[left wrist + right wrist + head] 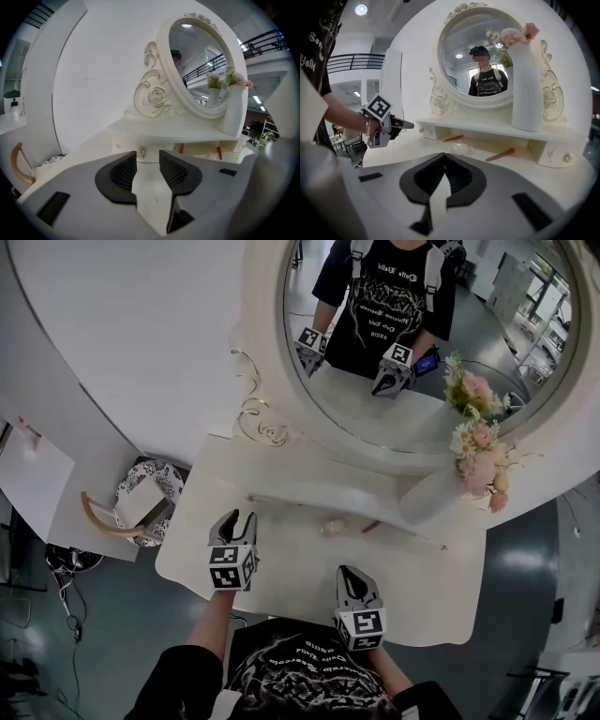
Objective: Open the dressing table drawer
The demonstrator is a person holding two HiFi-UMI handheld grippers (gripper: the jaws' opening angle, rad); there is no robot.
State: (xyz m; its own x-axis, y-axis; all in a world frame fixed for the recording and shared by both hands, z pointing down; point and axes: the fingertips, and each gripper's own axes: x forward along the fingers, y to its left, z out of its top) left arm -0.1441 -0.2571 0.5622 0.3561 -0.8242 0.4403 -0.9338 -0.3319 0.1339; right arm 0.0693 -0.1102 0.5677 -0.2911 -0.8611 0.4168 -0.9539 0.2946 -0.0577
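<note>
**Spotter:** How's your left gripper (238, 519) sitting?

**Operator:** I have it tipped down over the table's (192, 554) left end, jaws apart and holding nothing. The knob (141, 153) shows in the gap at their tips.

**Spotter:** And the drawer (125, 146)?

**Operator:** Small and cream, under the shelf's (187, 135) left end. I can't tell if it's pulled out. There's bare top between my grippers.

**Spotter:** Right gripper (445, 159)?

**Operator:** Jaws closed on nothing, near the front edge. A red stick (500, 154) and the vase (526, 93) are well beyond.
</note>
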